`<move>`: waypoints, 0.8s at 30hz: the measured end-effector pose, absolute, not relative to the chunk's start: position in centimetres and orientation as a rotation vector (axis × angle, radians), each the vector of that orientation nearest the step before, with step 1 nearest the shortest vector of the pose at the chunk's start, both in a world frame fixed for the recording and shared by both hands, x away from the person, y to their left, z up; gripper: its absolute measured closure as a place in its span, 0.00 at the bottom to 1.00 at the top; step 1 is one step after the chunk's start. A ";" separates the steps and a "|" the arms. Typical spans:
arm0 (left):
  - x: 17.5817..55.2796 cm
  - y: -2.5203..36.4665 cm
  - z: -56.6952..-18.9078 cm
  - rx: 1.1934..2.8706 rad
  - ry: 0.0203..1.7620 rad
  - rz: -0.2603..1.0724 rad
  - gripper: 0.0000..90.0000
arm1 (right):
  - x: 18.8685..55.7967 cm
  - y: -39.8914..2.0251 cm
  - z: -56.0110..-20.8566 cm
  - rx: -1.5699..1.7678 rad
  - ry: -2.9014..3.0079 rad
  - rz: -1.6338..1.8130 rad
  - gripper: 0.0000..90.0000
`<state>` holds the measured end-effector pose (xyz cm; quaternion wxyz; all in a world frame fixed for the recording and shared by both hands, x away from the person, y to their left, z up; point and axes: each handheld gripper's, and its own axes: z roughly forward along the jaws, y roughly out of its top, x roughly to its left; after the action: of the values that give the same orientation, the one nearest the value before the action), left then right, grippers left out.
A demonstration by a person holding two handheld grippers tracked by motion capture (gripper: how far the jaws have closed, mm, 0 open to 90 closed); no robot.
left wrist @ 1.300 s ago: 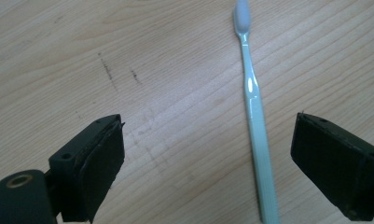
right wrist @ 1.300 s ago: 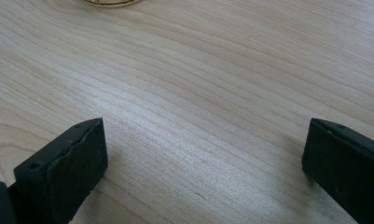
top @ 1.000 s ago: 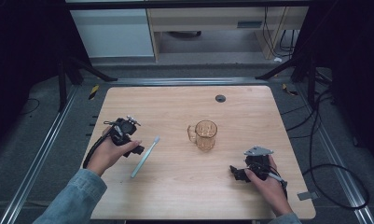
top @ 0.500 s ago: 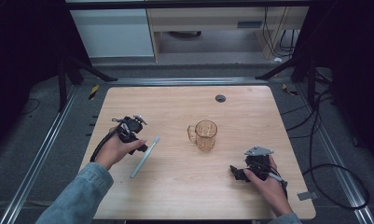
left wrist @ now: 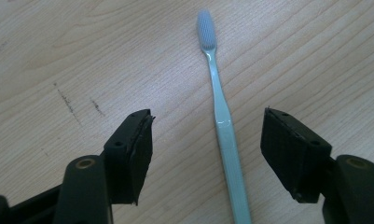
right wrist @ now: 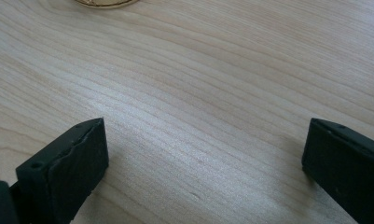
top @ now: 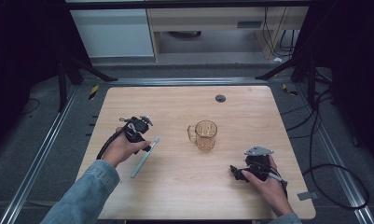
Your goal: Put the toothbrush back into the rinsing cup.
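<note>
Two grippers are on the worktop [top: 175, 107] in the high view: my left gripper [top: 145, 140] sits left of centre with its fingers over the upper end of a pale toothbrush [top: 145, 157], which lies slanted from near that gripper down toward the lower left, while my right gripper [top: 236, 172] rests idle at the lower right, well apart from it; an amber glass mug [top: 205, 135] stands upright between them near the middle. I judge the step in hand to be the reach for the toothbrush, not yet a grasp. In the left gripper view the fingers [left wrist: 133, 149] stand wide open, and the toothbrush [left wrist: 224, 135] runs up the frame between them, nearer the right-hand finger, touching neither, bristle head at the top centre. The next move, I think, calls for a small shift to centre the handle, a descent to the wood, then closing. In the right gripper view the fingers [right wrist: 72, 163] are also spread open over bare wood, holding nothing, with the mug's base [right wrist: 103, 2] at the top edge.
</note>
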<state>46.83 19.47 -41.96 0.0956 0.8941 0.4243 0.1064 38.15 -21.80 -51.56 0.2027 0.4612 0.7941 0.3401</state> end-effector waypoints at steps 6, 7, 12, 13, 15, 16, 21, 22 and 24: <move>47.2 19.4 -42.4 2.666 1.271 0.292 0.41 | 38.2 -21.8 -51.6 1.295 2.210 0.947 0.01; 47.2 19.4 -42.5 2.673 1.276 0.287 0.42 | 38.2 -21.8 -51.6 1.295 2.210 0.947 0.01; 47.5 19.2 -42.8 2.682 1.283 0.274 0.46 | 38.2 -21.8 -51.6 1.294 2.210 0.947 0.01; 47.6 19.1 -42.8 2.683 1.288 0.268 0.46 | 38.2 -21.8 -51.6 1.295 2.210 0.947 0.01; 47.7 19.0 -43.0 2.688 1.289 0.261 0.48 | 38.2 -21.8 -51.6 1.295 2.210 0.947 0.01; 47.8 19.0 -43.0 2.692 1.291 0.256 0.49 | 38.2 -21.8 -51.6 1.294 2.210 0.947 0.01; 48.3 18.7 -43.6 2.701 1.306 0.224 0.53 | 38.2 -21.8 -51.6 1.295 2.210 0.947 0.01; 48.4 18.6 -43.7 2.705 1.311 0.222 0.53 | 38.2 -21.8 -51.6 1.295 2.209 0.947 0.01; 48.7 18.5 -44.0 2.711 1.323 0.210 0.55 | 38.2 -21.8 -51.6 1.295 2.209 0.947 0.01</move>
<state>48.71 18.47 -44.00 0.0591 0.8950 0.4367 0.0694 38.15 -21.76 -51.56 0.2040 0.4643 0.7921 0.3396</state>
